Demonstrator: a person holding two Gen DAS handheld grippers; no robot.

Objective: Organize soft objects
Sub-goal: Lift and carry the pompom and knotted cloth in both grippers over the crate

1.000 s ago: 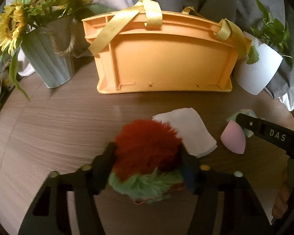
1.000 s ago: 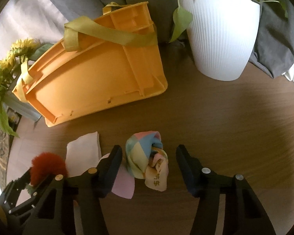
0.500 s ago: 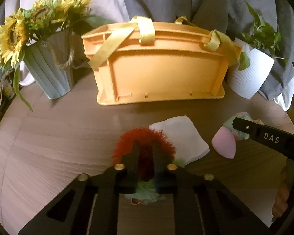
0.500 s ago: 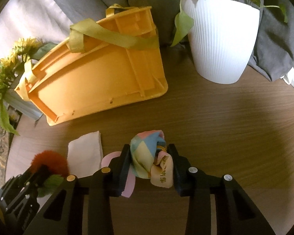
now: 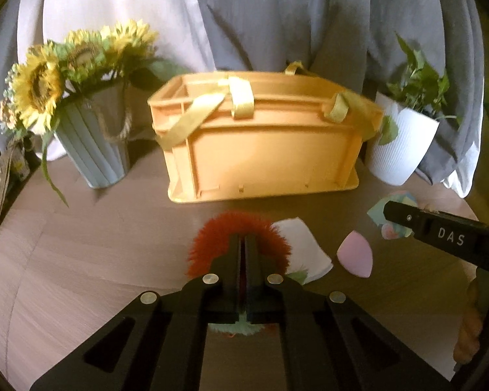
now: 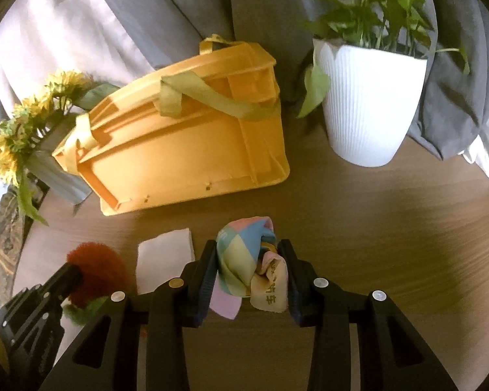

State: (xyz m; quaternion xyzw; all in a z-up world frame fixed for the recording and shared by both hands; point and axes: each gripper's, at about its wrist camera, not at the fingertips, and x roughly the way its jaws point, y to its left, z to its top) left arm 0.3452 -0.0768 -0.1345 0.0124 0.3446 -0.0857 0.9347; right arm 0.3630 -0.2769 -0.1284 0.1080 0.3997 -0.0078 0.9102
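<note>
Far left: a bunch of sunflowers [image 5: 45, 78] stands in a ribbed grey vase [image 5: 96, 143] at the back of the wooden surface [image 5: 81, 254]. A patterned item at the left edge is cut off by the frame and cannot be identified.

Centre: an orange crate [image 5: 260, 150] with yellow fabric straps [image 5: 241, 97] stands on the surface; its interior is hidden in both views.

In front of it, the left hand-held gripper [image 5: 243, 247] is clamped on a fluffy red and green toy [image 5: 212, 238], its jaws having just been closing and now nearly meeting. Red fur bulges out on both sides; the green part shows only below the fingers, mostly hidden. Whether the toy is clear of the surface is hard to say.

Just to its right lies a folded white cloth [image 5: 301, 247], partly hidden by the toy, then a pink egg-shaped sponge [image 5: 355, 255], both on the surface.

Further right, the right hand-held gripper [image 6: 249, 264] grips a bunched pastel patchwork cloth [image 6: 241, 251], pads pressing both sides. A printed cream tail [image 6: 272, 293] hangs below; its lettering is unreadable.

Far right: a white ribbed pot [image 6: 365, 110] holds a green plant [image 6: 375, 9], with grey drapery [image 5: 277, 16] behind.
</note>
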